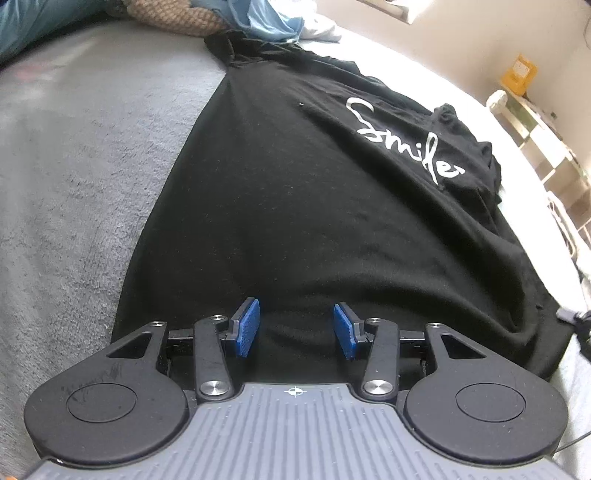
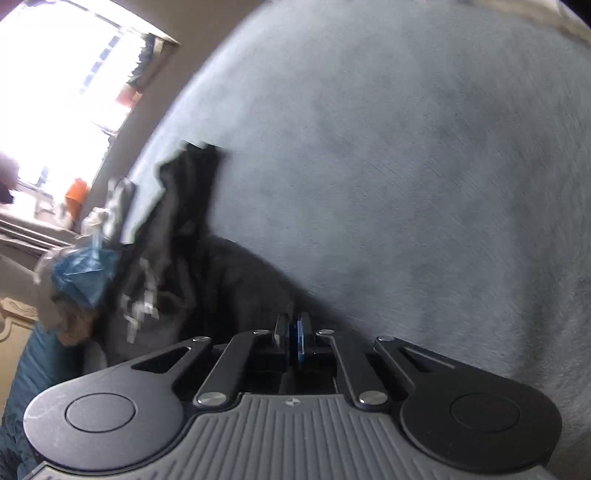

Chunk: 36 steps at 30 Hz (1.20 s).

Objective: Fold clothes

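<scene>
My left hand-held gripper (image 1: pixel 296 328) hovers half open, holding nothing, over the hem of a black cotton T-shirt (image 1: pixel 295 206) with white script, spread flat on a grey fleece blanket (image 1: pixel 85 177). My right hand-held gripper (image 2: pixel 294 338) is pinched closed beside the shirt's edge; whether it holds cloth I cannot tell.

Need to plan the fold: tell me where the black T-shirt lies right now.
In the left wrist view the black T-shirt lies spread on the grey blanket, just ahead of the open left gripper, its far end by the clothes pile.
</scene>
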Available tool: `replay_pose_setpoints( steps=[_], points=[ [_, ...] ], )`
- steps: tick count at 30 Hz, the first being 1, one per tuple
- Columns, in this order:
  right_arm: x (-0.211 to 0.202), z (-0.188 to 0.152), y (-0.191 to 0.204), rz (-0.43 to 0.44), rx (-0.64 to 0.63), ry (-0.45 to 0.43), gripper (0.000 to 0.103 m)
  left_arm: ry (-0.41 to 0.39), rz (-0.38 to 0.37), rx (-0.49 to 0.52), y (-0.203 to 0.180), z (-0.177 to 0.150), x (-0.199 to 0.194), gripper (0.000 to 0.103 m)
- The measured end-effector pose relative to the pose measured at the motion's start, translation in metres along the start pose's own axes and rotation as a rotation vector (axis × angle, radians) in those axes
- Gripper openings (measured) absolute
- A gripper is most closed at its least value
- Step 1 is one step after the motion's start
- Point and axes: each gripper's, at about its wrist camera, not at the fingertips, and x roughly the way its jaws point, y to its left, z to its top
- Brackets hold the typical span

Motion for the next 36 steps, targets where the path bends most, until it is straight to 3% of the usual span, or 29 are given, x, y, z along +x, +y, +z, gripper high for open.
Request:
replay_pose_setpoints(
  steps=[3, 5, 8, 10, 13, 16, 20, 26, 35, 36],
  points=[
    [-0.007, -0.005, 0.058, 0.098, -0.19, -0.011, 0.004, -0.005, -0.007, -0.016, 0.002, 0.0, 0.0, 0.044],
    [-0.003, -0.024, 0.109, 0.147, -0.433, 0.045, 0.004, -0.006, -0.012, -0.027, 0.004, 0.0, 0.0, 0.044],
    [0.013, -0.073, 0.171, 0.143, -0.814, 0.143, 0.006, -0.006, -0.019, -0.034, 0.006, 0.0, 0.0, 0.044],
    [0.026, -0.104, 0.188, 0.114, -0.949, 0.207, 0.013, -0.006, -0.024, -0.039, 0.007, 0.0, 0.0, 0.044],
    [0.04, -0.123, 0.193, 0.093, -0.974, 0.282, 0.025, -0.007, -0.029, -0.045, 0.009, 0.0, 0.0, 0.044],
    [0.029, -0.126, 0.188, 0.153, -0.941, 0.348, 0.036, -0.007, -0.034, -0.05, 0.01, 0.0, 0.0, 0.044],
    [0.007, -0.129, 0.18, 0.162, -0.979, 0.344, 0.045, -0.006, -0.041, -0.053, 0.012, 0.0, 0.0, 0.044],
    [0.012, -0.115, 0.172, 0.034, -0.937, 0.269, 0.045, -0.006, -0.052, -0.066, 0.015, 0.0, -0.001, 0.044],
    [0.067, -0.12, 0.173, -0.078, -0.856, 0.291, 0.045, -0.006, -0.055, -0.067, 0.017, -0.001, 0.0, 0.045],
    [0.07, -0.12, 0.172, -0.083, -0.836, 0.294, 0.042, -0.006, -0.056, -0.067, 0.017, -0.001, 0.0, 0.045]
  ],
)
